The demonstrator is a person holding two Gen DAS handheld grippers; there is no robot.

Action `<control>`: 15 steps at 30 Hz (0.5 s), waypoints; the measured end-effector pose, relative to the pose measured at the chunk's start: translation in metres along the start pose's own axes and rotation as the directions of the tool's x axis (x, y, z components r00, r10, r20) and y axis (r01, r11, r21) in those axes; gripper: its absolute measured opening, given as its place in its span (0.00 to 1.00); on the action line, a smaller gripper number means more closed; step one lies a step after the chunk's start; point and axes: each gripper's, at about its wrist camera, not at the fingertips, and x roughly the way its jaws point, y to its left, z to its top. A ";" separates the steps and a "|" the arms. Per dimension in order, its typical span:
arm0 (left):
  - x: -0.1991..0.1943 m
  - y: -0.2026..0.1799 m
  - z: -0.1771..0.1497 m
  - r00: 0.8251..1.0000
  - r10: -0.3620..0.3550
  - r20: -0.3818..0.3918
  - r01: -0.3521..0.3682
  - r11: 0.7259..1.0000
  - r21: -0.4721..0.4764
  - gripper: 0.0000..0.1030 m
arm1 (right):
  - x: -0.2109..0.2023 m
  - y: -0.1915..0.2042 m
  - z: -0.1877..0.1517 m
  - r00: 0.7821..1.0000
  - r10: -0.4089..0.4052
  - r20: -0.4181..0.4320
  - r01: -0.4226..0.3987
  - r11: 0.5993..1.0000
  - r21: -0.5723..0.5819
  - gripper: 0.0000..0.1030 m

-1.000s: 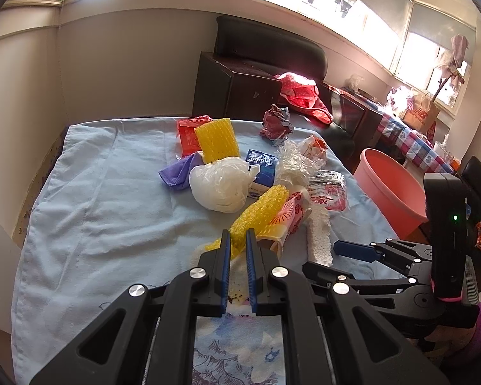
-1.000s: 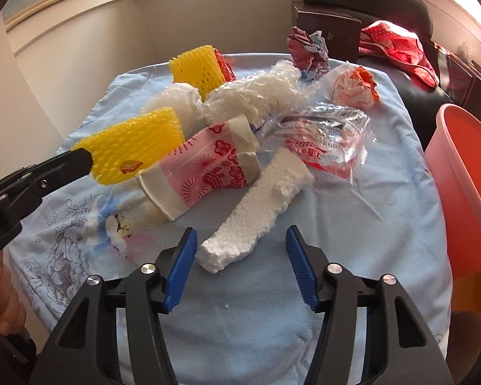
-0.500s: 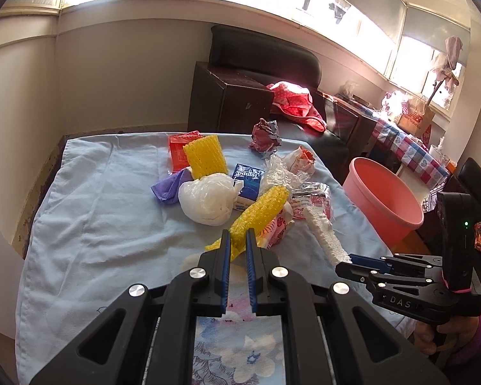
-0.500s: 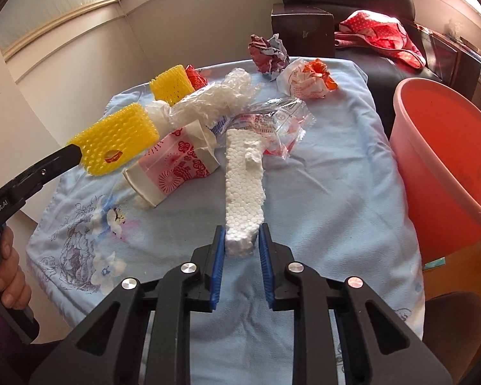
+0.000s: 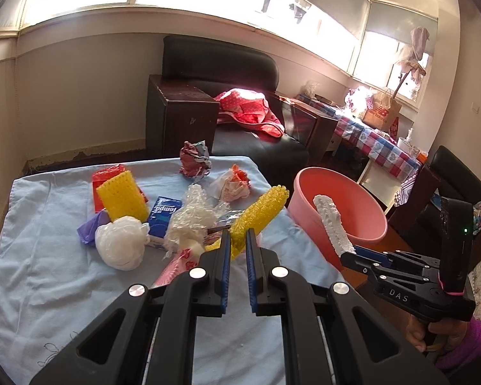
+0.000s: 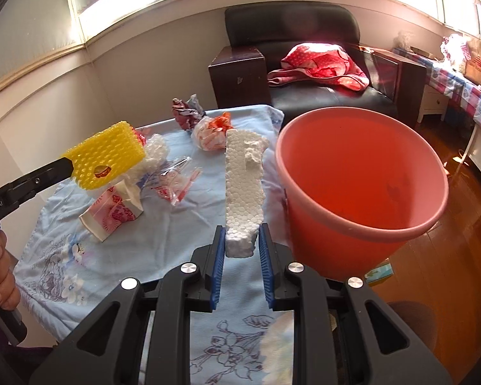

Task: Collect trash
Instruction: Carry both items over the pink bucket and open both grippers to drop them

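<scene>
Foam strip (image 6: 243,189), white styrofoam, is clamped at its near end between the right gripper (image 6: 239,250) fingers and is held up just beside the rim of the pink bucket (image 6: 362,173), which stands off the table's right edge. In the left wrist view the strip (image 5: 332,224) is seen in front of the bucket (image 5: 336,205) opening; whether it is over the rim cannot be told.

Yellow foam net (image 5: 259,215) is gripped at its near end by the left gripper (image 5: 237,250) fingers, lifted clear of the table (image 5: 41,276), and pointed toward the bucket. From the right wrist view the net (image 6: 104,157) is seen raised above the left edge of the table (image 6: 176,224).

Left lying on the blue cloth: a second yellow net (image 5: 122,197), a white plastic bag (image 5: 120,247), a blue tissue pack (image 5: 163,213), a red-patterned paper cup (image 6: 112,215), a clear wrapper (image 6: 173,183) and crumpled paper (image 6: 186,110) near the far edge.
</scene>
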 end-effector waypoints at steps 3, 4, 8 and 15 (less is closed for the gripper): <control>0.016 -0.022 0.010 0.999 -0.040 -0.009 0.040 0.999 0.030 0.08 | -0.003 -0.024 0.004 0.999 -0.034 0.015 0.033 0.999 0.038 0.21; 0.022 -0.030 0.014 0.998 -0.055 -0.014 0.055 0.998 0.038 0.08 | -0.004 -0.032 0.006 0.999 -0.043 0.020 0.042 0.998 0.051 0.21; 0.046 -0.059 0.029 0.994 -0.102 -0.030 0.104 0.992 0.069 0.08 | -0.006 -0.054 0.011 0.996 -0.080 0.029 0.078 0.993 0.088 0.21; 0.097 -0.101 0.043 0.984 -0.148 -0.095 0.156 0.984 0.089 0.08 | -0.001 -0.080 0.015 0.993 -0.118 0.019 0.115 0.986 0.119 0.21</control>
